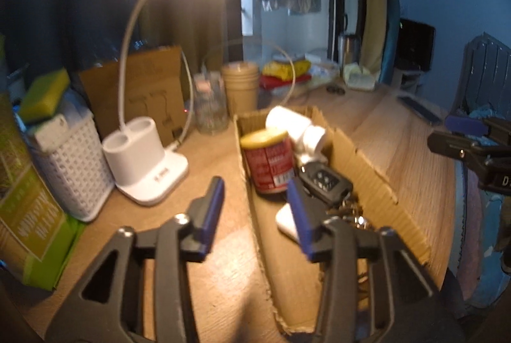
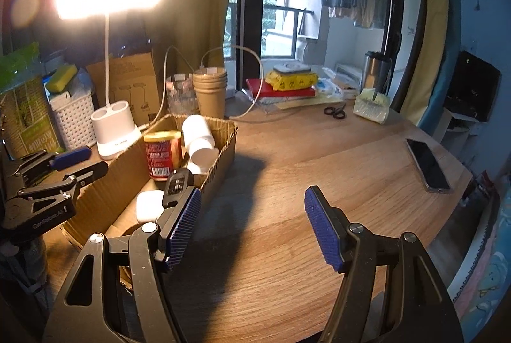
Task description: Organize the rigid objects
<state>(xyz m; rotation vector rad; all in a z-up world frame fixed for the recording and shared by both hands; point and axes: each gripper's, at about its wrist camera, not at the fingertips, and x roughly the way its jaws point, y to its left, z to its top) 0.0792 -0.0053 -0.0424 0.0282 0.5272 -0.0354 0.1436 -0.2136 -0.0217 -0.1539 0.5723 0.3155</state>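
A shallow cardboard box lies on the wooden table. It holds a red can, a white bottle lying down, a black car key with a key ring and a small white case. My left gripper is open and empty, with its fingers either side of the box's near left wall. My right gripper is open and empty over bare table right of the box.
A lit white desk lamp, a white basket, a stack of paper cups and a glass jar stand left of and behind the box. A phone lies at the right edge, scissors further back.
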